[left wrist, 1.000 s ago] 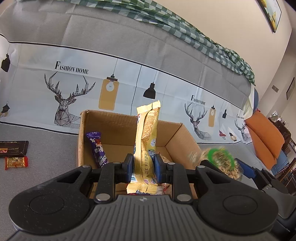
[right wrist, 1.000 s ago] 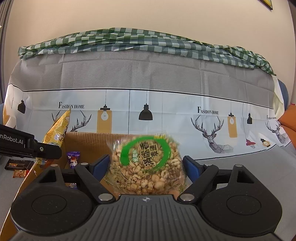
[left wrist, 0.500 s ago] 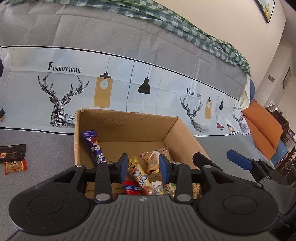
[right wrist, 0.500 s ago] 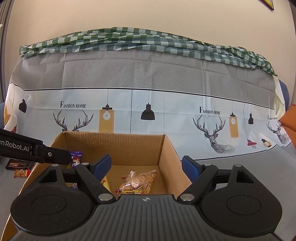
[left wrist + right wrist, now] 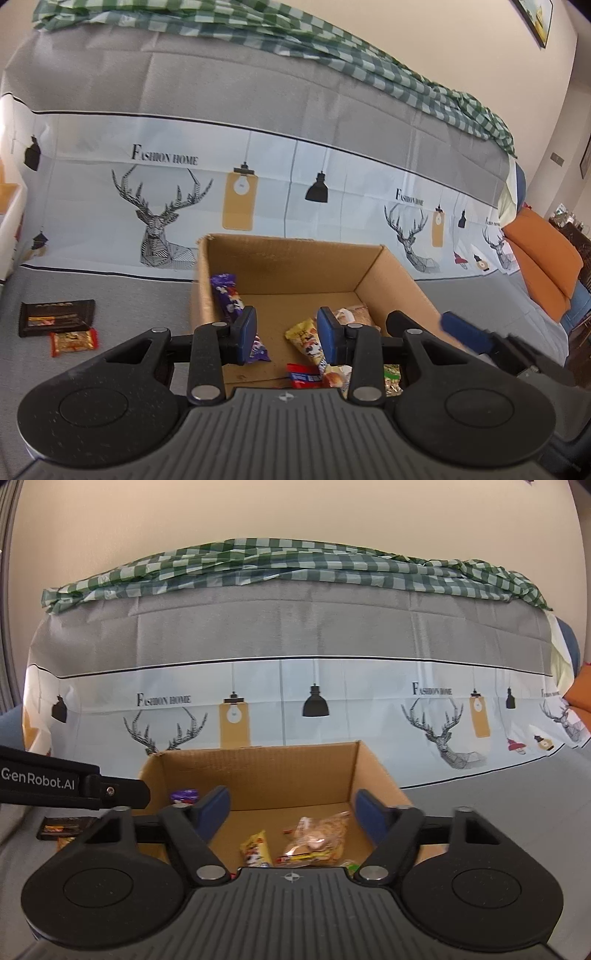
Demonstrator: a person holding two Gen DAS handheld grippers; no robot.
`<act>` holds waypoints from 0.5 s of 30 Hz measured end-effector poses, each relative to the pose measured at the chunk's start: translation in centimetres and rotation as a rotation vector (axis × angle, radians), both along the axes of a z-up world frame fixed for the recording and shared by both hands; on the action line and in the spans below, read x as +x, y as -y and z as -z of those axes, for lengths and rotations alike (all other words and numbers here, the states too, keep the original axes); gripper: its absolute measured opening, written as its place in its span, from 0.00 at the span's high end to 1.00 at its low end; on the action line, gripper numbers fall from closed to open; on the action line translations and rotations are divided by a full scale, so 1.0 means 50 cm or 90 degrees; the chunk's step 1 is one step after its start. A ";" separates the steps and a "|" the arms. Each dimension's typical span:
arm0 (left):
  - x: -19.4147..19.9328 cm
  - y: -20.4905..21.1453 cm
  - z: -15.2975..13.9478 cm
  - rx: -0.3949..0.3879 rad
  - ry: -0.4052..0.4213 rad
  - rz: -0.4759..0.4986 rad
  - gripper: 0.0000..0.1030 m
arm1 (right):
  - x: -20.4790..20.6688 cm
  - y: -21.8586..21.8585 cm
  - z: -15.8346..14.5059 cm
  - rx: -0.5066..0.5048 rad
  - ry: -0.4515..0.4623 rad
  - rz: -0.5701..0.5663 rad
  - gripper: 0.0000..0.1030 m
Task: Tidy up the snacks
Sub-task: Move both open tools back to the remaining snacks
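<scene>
Both grippers hang over the cardboard box (image 5: 391, 273) with nothing in them — left gripper (image 5: 286, 334) parted a fair bit, right gripper (image 5: 291, 812) spread wide. Down in the box: a purple bar (image 5: 227, 299) leaning on the left wall, a yellow packet (image 5: 304, 338), a clear bag of snacks (image 5: 319, 836). A black packet (image 5: 55, 317) and small red-ended packet (image 5: 74, 341) sit on the grey cloth to the box's left.

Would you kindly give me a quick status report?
Left gripper and right gripper open, empty, over cardboard box. Yellow packet inside. Black packet, red snack outside. Nothing blocking.
</scene>
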State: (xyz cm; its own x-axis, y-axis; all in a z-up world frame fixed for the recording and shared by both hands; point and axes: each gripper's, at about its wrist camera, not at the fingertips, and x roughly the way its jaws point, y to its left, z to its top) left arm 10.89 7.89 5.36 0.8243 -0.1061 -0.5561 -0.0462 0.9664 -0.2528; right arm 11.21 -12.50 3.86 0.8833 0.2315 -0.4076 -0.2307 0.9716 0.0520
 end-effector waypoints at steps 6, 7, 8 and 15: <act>-0.053 -0.117 -0.088 -0.015 0.081 -0.069 0.87 | -0.036 -0.083 -0.006 0.031 0.020 -0.054 0.68; -0.052 -0.136 -0.104 -0.013 0.091 -0.070 0.87 | -0.043 -0.102 -0.007 0.033 0.025 -0.071 0.68; -0.049 -0.152 -0.123 0.004 0.105 -0.066 0.87 | -0.051 -0.122 -0.010 0.034 0.030 -0.092 0.67; -0.026 -0.272 -0.030 0.049 0.035 -0.108 0.87 | -0.104 -0.232 -0.007 0.013 0.061 -0.196 0.67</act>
